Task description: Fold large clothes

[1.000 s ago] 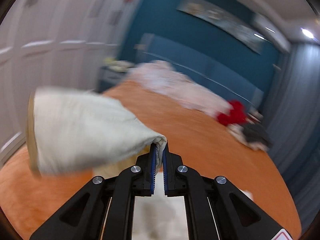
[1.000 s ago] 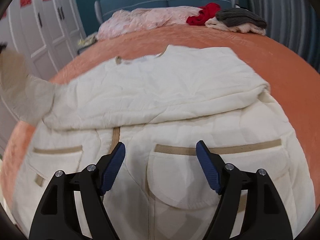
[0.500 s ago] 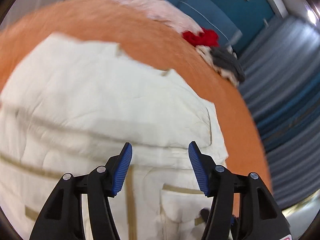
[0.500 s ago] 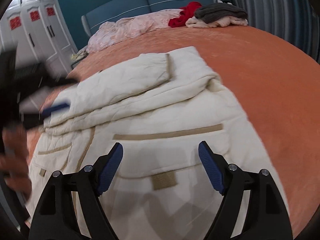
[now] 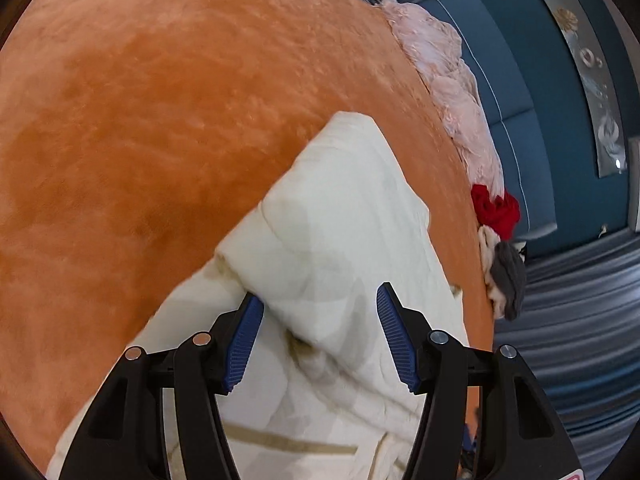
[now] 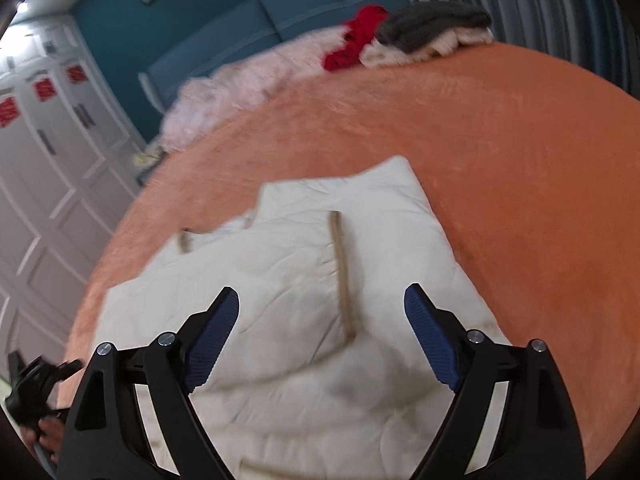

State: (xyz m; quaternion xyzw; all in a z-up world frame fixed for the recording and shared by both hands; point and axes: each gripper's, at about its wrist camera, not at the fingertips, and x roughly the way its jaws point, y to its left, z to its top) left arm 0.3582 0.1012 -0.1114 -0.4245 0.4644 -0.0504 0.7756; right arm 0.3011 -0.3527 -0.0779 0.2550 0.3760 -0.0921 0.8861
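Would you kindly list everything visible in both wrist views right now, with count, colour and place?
jacket: one, cream with tan trim, on the bedspread, sleeve folded across it
bedspread: one, orange, covering the bed
blanket: one, pale pink, by the headboard
red garment: one, beside the blanket
grey and white clothes: small pile, far corner
headboard: blue
wardrobe: white
curtain: grey-blue
left gripper: black, blue pads, open over the jacket
right gripper: black, blue pads, opening, nothing gripped

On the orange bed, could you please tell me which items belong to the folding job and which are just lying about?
In the job:
- cream quilted jacket, sleeve folded across its body
- left tool, open over the jacket
- right tool, opening above it, nothing gripped

Lying about:
- red garment
- grey garment
- pink bedding
- orange bedcover
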